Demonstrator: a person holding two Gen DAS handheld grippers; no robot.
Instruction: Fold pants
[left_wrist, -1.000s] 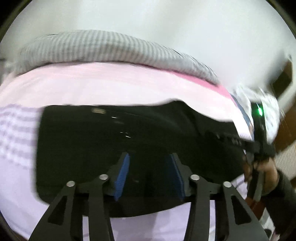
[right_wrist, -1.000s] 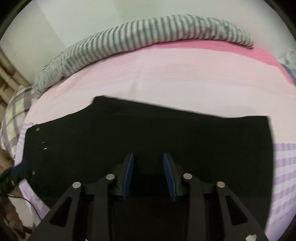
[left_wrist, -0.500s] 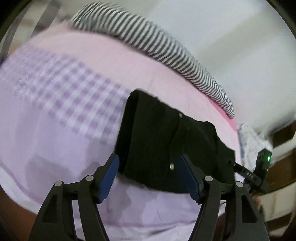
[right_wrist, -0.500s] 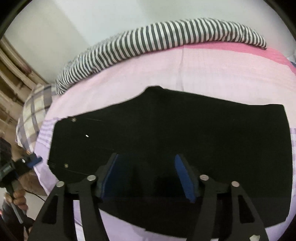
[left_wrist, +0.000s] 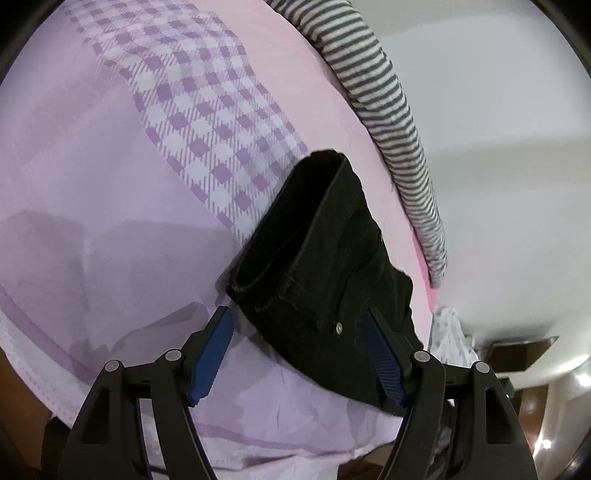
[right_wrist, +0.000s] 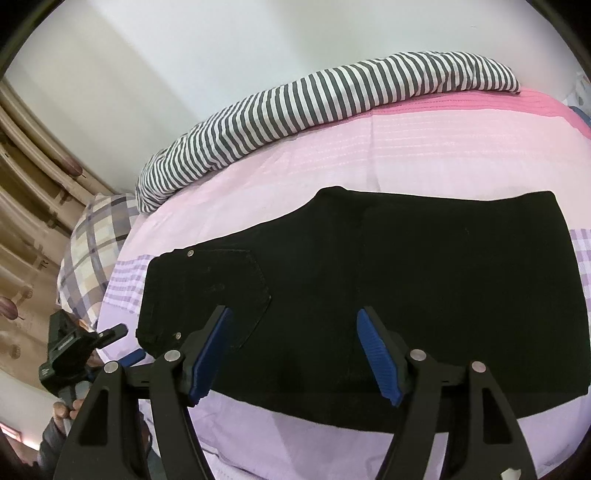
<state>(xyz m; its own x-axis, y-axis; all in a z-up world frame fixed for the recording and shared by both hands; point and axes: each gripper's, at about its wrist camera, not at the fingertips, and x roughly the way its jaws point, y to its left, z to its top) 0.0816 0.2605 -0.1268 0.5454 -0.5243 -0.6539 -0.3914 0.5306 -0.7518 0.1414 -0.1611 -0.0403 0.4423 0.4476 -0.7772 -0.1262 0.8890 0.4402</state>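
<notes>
Black pants (right_wrist: 388, 273) lie folded into a flat rectangle on the pink and lilac bed sheet (right_wrist: 369, 147), waistband and back pocket at the left end. In the left wrist view the pants (left_wrist: 332, 258) show end-on, waist opening toward me. My left gripper (left_wrist: 299, 350) is open and empty, just short of the waistband. It also shows in the right wrist view (right_wrist: 125, 345) at the left edge, held by a hand. My right gripper (right_wrist: 295, 354) is open and empty, above the pants' near edge.
A rolled black-and-white striped blanket (right_wrist: 314, 107) lies along the bed's far side by the white wall. A plaid pillow (right_wrist: 92, 240) sits at the left end. A lilac checked band (left_wrist: 207, 110) crosses the sheet. The bed's near edge (left_wrist: 110, 387) is close below my left gripper.
Both grippers opened wide and pulled back from the pants. My left gripper swung round to the waist end and now looks along the pants. The pants stay flat on the bed.
</notes>
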